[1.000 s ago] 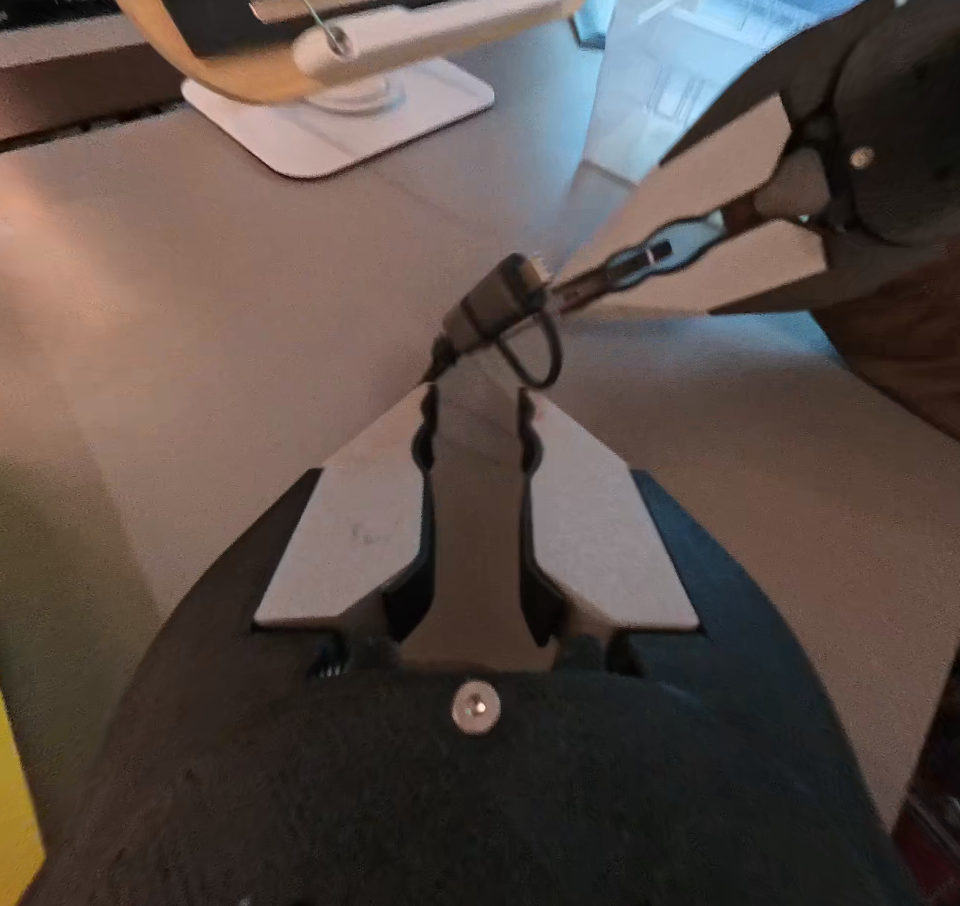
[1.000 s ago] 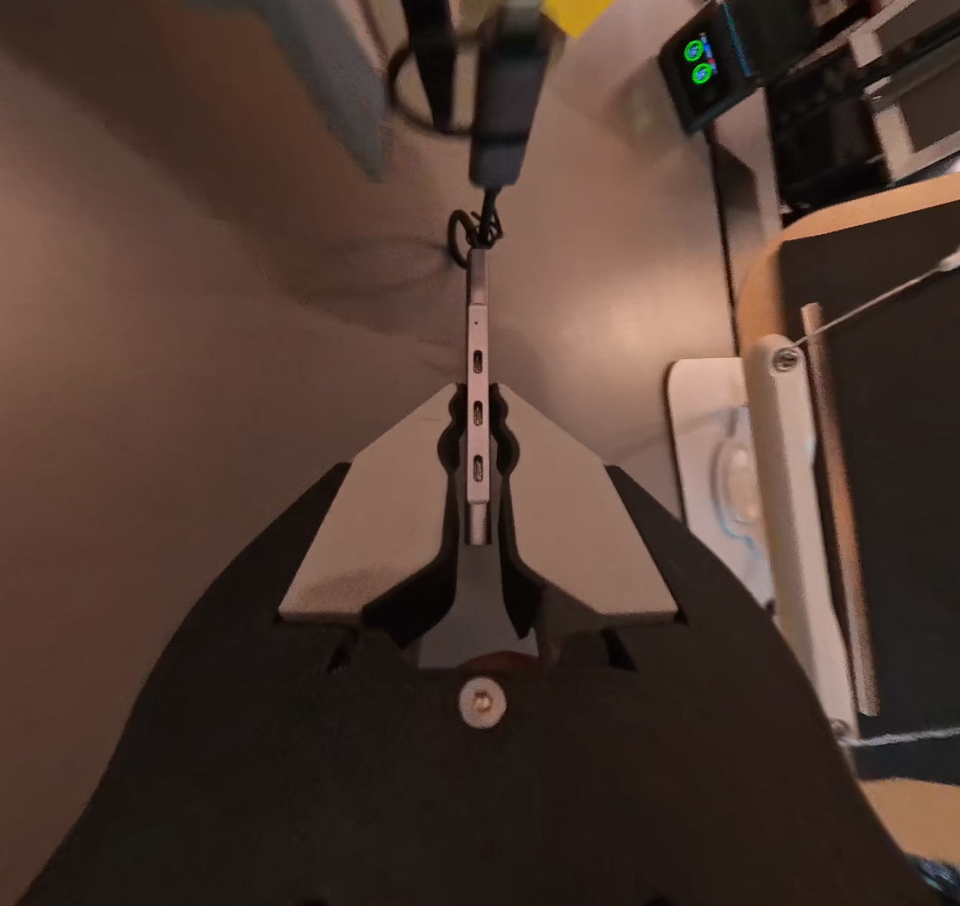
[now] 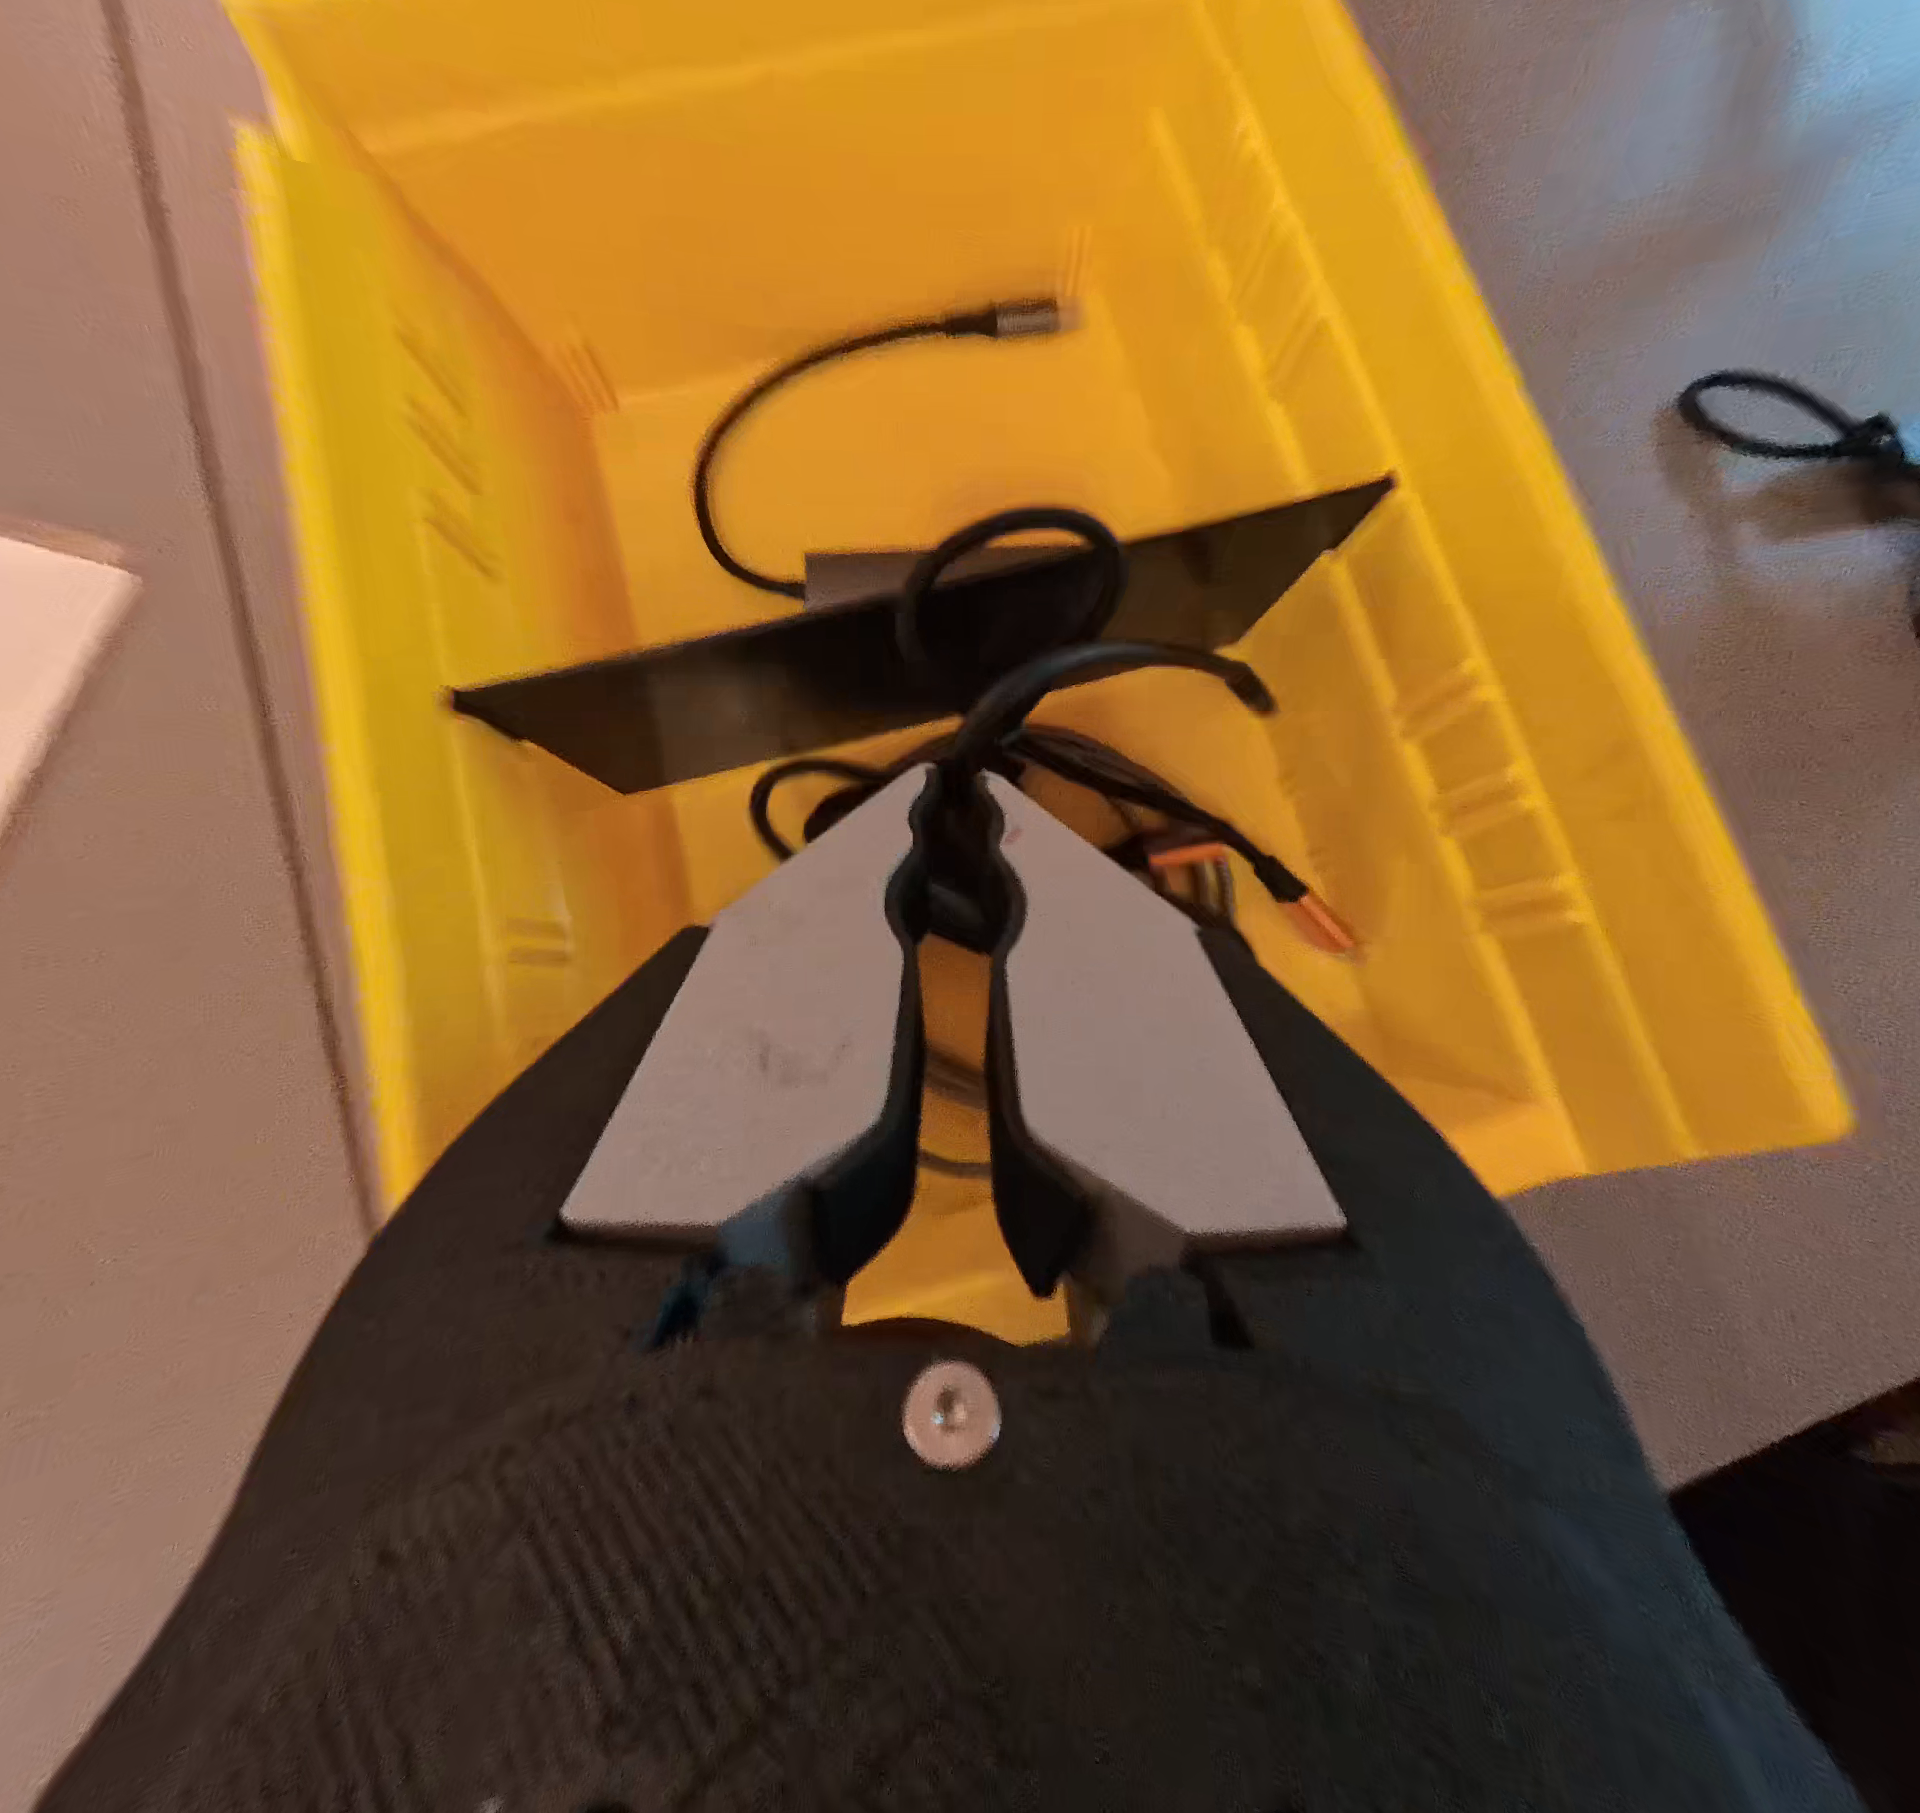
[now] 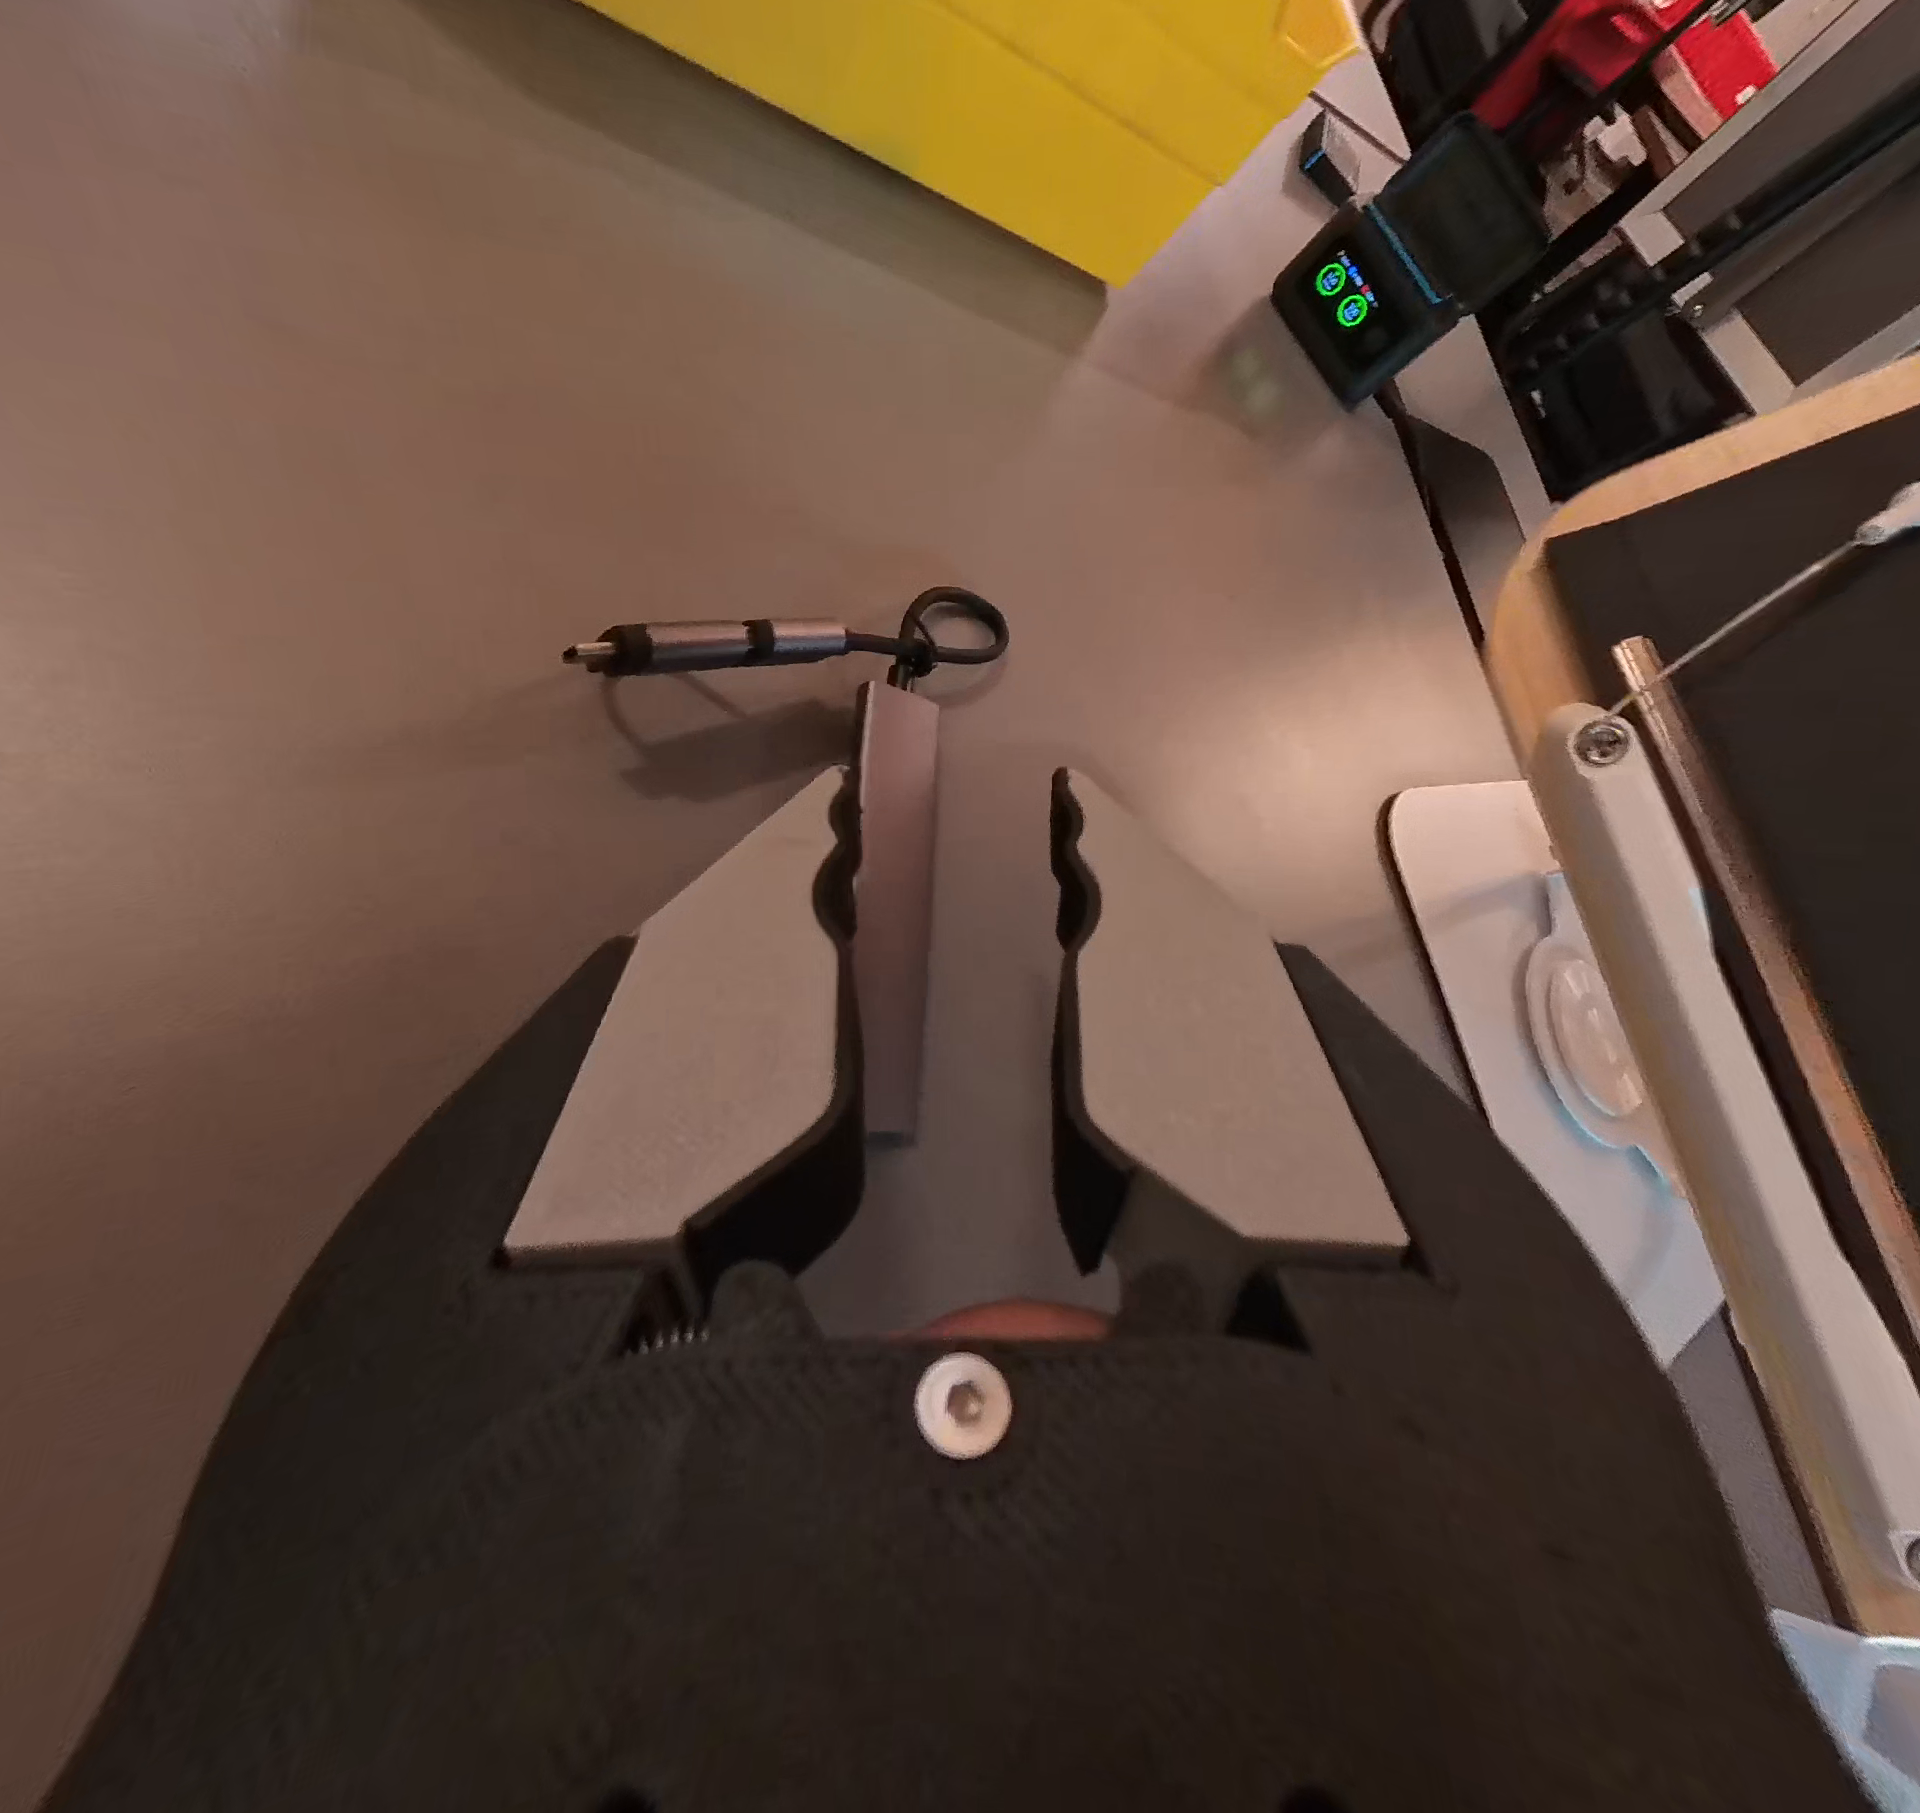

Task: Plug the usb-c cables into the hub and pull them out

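A bin (image 3: pixel 727 205) sits on the table (image 3: pixel 1662 205), split by a divider (image 3: pixel 665 714) into a far part and a near part. In the far part a hub with its cable (image 3: pixel 727 433) is laid. In the near part more cables (image 3: pixel 1195 683) are piled, and one seems to be pinched by the left gripper (image 3: pixel 954 828) above them. On the table right of the bin, another hub (image 4: pixel 894 880) is laid between the spread fingers of the right gripper (image 4: pixel 951 807), its plug (image 4: pixel 717 643) ahead to the left.
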A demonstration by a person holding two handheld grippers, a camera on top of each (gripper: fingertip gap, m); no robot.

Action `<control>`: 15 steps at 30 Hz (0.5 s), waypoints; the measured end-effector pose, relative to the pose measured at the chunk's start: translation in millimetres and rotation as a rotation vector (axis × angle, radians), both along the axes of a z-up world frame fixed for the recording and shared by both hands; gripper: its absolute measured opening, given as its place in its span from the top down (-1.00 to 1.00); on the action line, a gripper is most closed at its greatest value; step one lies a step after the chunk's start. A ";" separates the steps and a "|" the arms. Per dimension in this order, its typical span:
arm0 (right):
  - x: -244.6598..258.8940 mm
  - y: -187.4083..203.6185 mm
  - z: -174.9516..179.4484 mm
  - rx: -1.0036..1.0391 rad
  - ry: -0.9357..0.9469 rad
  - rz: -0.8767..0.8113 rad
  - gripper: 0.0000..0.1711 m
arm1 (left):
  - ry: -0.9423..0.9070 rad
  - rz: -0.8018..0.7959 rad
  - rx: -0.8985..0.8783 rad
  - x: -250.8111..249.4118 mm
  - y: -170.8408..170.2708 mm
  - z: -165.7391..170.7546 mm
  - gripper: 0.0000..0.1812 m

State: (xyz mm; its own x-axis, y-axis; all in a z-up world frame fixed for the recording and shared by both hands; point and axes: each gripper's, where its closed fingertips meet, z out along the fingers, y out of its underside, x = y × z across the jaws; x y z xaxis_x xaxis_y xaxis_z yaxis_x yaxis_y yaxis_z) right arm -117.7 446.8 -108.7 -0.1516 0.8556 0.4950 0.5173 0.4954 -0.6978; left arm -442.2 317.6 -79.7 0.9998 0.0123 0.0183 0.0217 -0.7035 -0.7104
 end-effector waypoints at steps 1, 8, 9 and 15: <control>-0.3 1.0 2.6 -0.004 0.010 -0.006 0.62 | 0.028 0.007 0.034 -2.4 -0.9 15.6 0.98; -2.0 -2.0 19.6 -0.031 0.075 -0.010 0.64 | 0.152 0.009 0.317 11.3 -8.7 137.6 0.99; -2.0 -2.0 20.1 -0.038 0.078 -0.012 0.64 | 0.159 0.001 0.350 16.8 -9.0 149.8 0.98; -5.5 -11.5 25.5 -0.168 0.119 0.019 0.61 | 0.141 -0.119 0.449 75.6 -4.6 174.3 0.98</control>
State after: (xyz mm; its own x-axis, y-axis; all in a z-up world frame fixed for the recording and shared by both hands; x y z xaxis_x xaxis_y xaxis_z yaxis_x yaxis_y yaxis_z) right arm -123.1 435.3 -83.2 -0.1171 0.9253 0.3608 0.4180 0.3755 -0.8272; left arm -366.6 312.9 94.6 0.9869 -0.0801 -0.1398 -0.1582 -0.3183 -0.9347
